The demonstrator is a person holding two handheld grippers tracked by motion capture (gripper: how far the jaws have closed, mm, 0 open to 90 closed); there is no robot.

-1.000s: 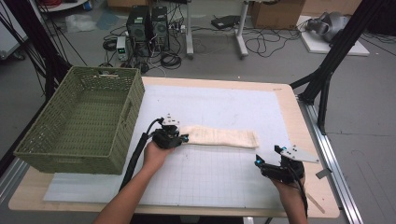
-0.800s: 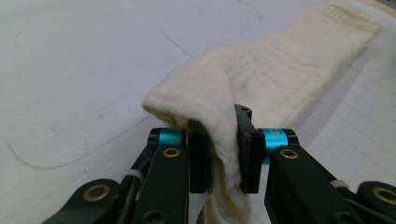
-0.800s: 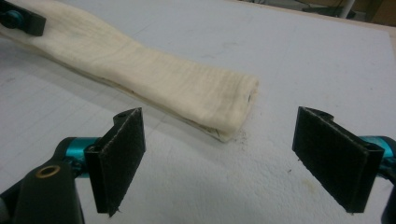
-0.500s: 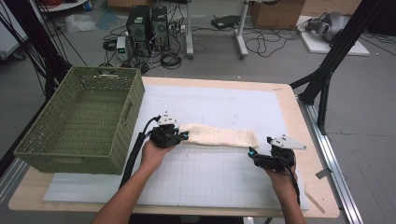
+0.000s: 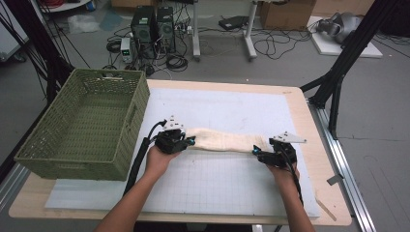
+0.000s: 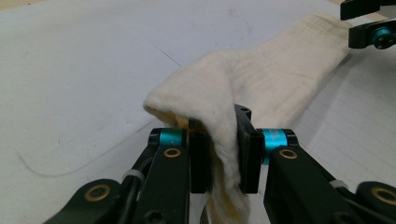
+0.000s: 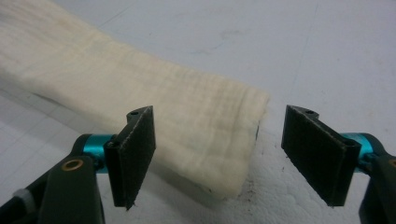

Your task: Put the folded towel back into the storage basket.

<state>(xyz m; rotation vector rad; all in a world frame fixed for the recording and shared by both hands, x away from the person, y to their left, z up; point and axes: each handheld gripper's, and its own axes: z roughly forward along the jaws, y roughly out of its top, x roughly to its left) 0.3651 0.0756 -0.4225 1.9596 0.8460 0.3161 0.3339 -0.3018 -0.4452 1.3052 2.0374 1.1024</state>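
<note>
Fingers (image 6: 201, 161) of my left gripper (image 6: 223, 161): two black pads, clamped on one end of the cream cloth (image 5: 222, 141), which bunches up between them and hangs below. Fingers (image 7: 135, 156) of my right gripper (image 7: 226, 156): two pads standing wide apart, one on either side of the cloth's other end, touching nothing; these jaws have just been closing, with the cloth end lying between them but not yet pressed.

One cloth: a long, folded, ribbed strip lying flat across the middle of the white gridded mat (image 5: 227, 183), running from my left gripper to my right gripper, its left end lifted slightly off the mat by the grip.

One green woven basket (image 5: 82, 125): rectangular, standing on the left of the table (image 5: 319, 145), well apart from the cloth and just beside my left hand's side of the mat.

Two hands: the left hand (image 5: 158, 162) and the right hand (image 5: 285, 175) each bear one gripper, with one black cable (image 5: 138, 162) trailing from the left one.
</note>
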